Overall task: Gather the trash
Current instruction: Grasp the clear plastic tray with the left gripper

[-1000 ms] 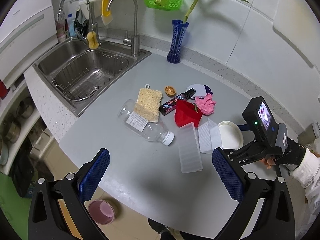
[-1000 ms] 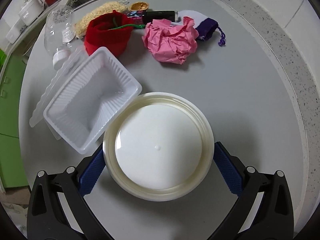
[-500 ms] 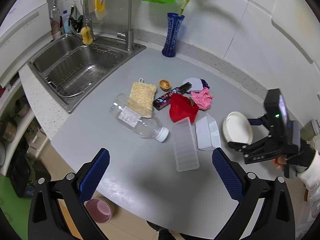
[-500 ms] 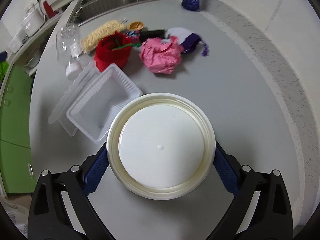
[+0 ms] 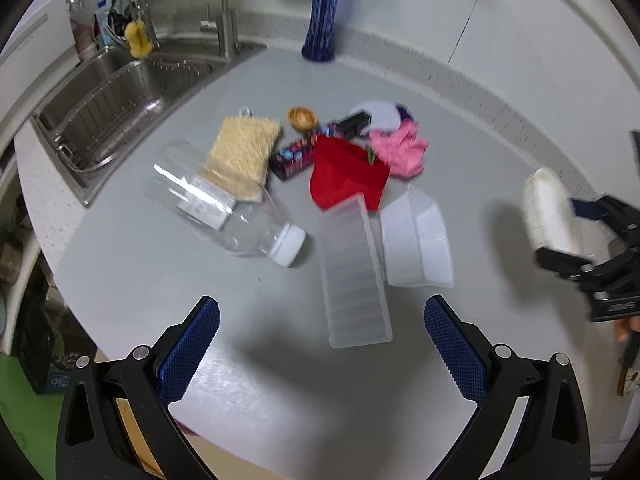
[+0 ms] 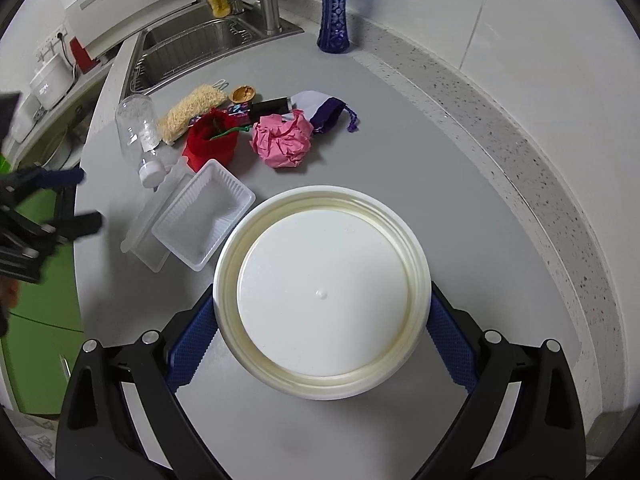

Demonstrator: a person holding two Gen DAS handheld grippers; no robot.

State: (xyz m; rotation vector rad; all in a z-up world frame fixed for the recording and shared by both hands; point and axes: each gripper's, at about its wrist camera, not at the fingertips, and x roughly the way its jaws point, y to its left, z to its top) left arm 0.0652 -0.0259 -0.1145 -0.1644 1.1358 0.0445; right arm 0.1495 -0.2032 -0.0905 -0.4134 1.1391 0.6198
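My right gripper (image 6: 322, 316) is shut on a round white plastic lid (image 6: 322, 300) and holds it above the grey counter (image 6: 400, 152); it shows tilted at the right in the left wrist view (image 5: 550, 210). My left gripper (image 5: 320, 348) is open and empty above the counter's front edge. Trash lies mid-counter: a clear bottle (image 5: 224, 204), a white tray (image 5: 416, 240) with its clear cover (image 5: 352, 272), a red pouch (image 5: 344, 176), crumpled pink paper (image 6: 282, 140), a dark wrapper (image 5: 296, 156) and a nutshell (image 5: 303, 118).
A loofah sponge (image 5: 242, 154) lies by the bottle. A purple pouch (image 6: 330, 114) sits behind the pink paper. A blue vase (image 6: 334, 8) stands at the back wall. The steel sink (image 5: 116, 96) with its tap is at the left.
My right gripper has lifted the white lid off the counter and away from the tray. My left gripper has moved lower and closer to the counter.
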